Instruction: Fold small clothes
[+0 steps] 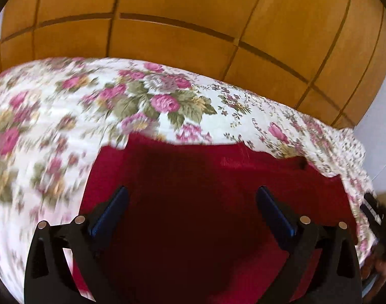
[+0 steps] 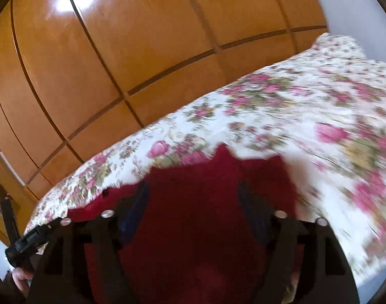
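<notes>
One red garment (image 1: pixel 193 202) lies on one floral bedspread (image 1: pixel 66 114), below the wooden wardrobe (image 1: pixel 167 25); the left gripper (image 1: pixel 192 197) and the right gripper (image 2: pixel 193 195) both stand apart, holding nothing.

No legible text, label, brand, number or sign appears in either wrist view; the red garment (image 1: pixel 218 190) bears a faint pale mark near its upper edge, too blurred to read; the floral bedspread (image 1: pixel 66 116) and wooden wardrobe (image 1: pixel 167 25) carry no lettering.
</notes>
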